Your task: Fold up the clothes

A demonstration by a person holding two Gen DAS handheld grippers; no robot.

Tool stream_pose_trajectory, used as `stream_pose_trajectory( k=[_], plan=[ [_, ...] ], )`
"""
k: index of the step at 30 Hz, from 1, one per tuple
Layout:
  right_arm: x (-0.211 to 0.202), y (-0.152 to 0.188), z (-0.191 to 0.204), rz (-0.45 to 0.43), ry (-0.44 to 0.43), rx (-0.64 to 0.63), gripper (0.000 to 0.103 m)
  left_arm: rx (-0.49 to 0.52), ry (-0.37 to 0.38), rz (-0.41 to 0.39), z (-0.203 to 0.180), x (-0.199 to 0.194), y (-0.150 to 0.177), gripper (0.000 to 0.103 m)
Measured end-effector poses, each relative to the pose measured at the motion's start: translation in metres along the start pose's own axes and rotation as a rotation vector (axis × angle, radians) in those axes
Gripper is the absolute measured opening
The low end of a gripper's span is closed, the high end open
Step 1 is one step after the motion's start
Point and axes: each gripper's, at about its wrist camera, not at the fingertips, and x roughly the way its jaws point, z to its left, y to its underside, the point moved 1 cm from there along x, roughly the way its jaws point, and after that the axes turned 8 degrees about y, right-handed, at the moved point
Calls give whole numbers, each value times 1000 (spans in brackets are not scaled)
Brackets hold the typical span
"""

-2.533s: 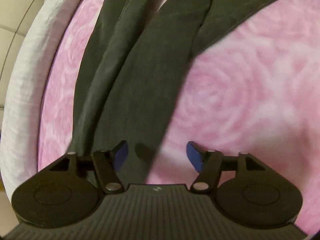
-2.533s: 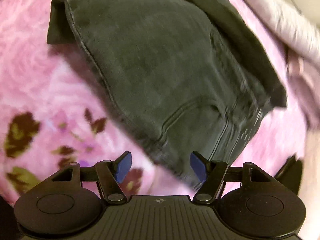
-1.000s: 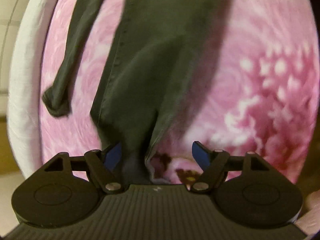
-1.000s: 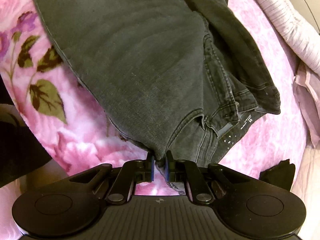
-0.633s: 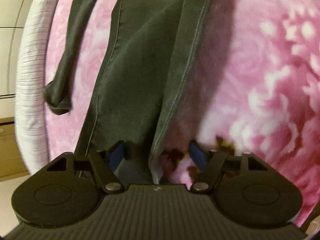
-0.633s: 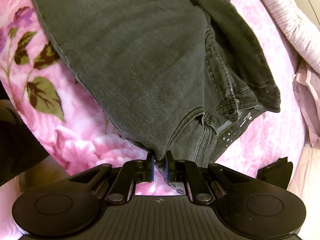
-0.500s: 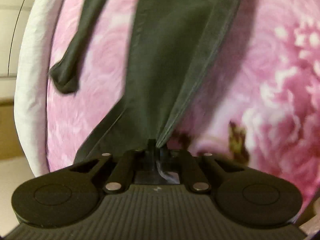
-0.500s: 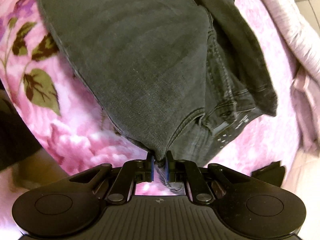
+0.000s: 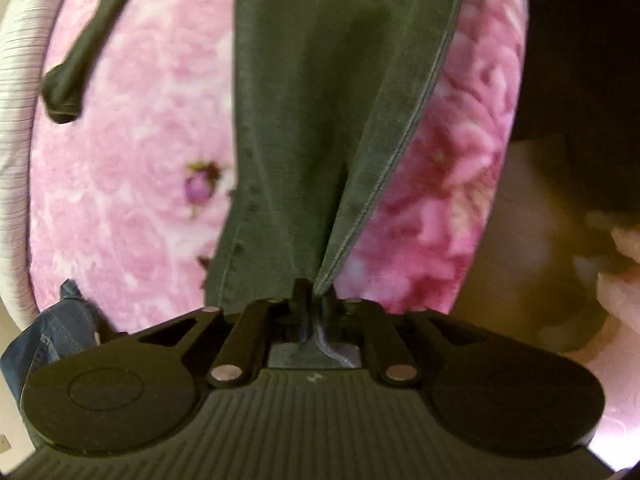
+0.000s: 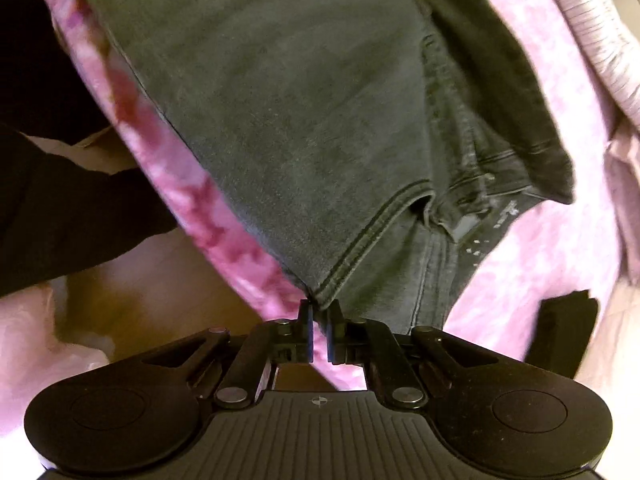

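Note:
Dark grey jeans lie on a pink flowered blanket [image 9: 132, 168]. In the left wrist view my left gripper [image 9: 314, 300] is shut on the hem of one jeans leg [image 9: 320, 120], which stretches away from it. The other leg [image 9: 80, 60] lies loose at the upper left. In the right wrist view my right gripper [image 10: 319, 316] is shut on the waist end of the jeans [image 10: 300, 120], near a seamed pocket edge [image 10: 376, 224]. The waistband with its label [image 10: 492, 220] shows to the right.
A white ribbed cover [image 9: 16, 80] edges the blanket on the left, and shows at the upper right in the right wrist view [image 10: 592, 20]. Blue denim [image 9: 52, 332] lies at the lower left. A black item [image 10: 564, 332] sits at right. The blanket's edge [image 10: 180, 184] and brown floor [image 10: 140, 300] are near.
Both grippers have pulled back toward the blanket's edge with the jeans held; floor now shows in both views. The left gripper closed on the hem about half a second ago.

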Motion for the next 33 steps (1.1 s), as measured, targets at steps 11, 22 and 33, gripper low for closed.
stream_pose_trajectory(
  k=[11, 22, 33],
  plan=[
    [15, 7, -26, 185, -97, 191, 45, -175, 85, -57, 79, -34, 4, 47],
    [-16, -23, -97, 81, -10, 497, 47, -184, 255, -167, 178, -63, -2, 49],
    [-3, -115, -135, -64, 38, 371, 49, -178, -87, -285, 279, -58, -34, 66]
  ],
)
